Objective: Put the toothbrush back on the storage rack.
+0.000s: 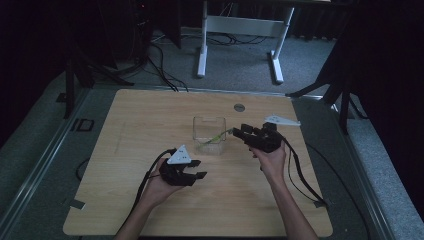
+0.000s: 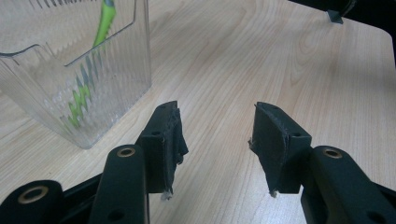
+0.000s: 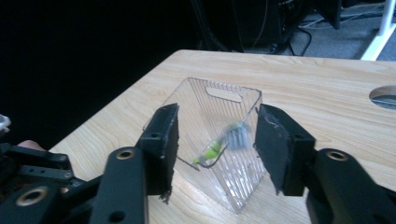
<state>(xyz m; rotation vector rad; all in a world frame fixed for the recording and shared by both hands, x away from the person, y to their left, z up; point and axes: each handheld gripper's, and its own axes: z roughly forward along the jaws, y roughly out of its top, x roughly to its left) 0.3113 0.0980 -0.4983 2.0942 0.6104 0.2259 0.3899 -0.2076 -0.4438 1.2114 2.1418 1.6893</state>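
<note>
My left gripper [image 1: 192, 172] sits low on the desk [image 1: 150, 115], left of centre in the high view, jaws spread with nothing between them. In the left gripper view the bare wood shows through that gap, and the clear ribbed container [image 2: 84, 88] stands just beyond and to the left of the jaws, apart from them. The container [image 1: 209, 134] stands upright near the middle of the desk. A green toothbrush [image 1: 218, 135] leans inside it, handle poking over the right rim. In the right gripper view the toothbrush [image 3: 224, 142] looks blurred, head near the rim, green handle down inside. My right gripper [image 1: 240, 133] is just right of the container, jaws spread and pointed at it, holding nothing; I can't tell if the tips touch the handle.
</note>
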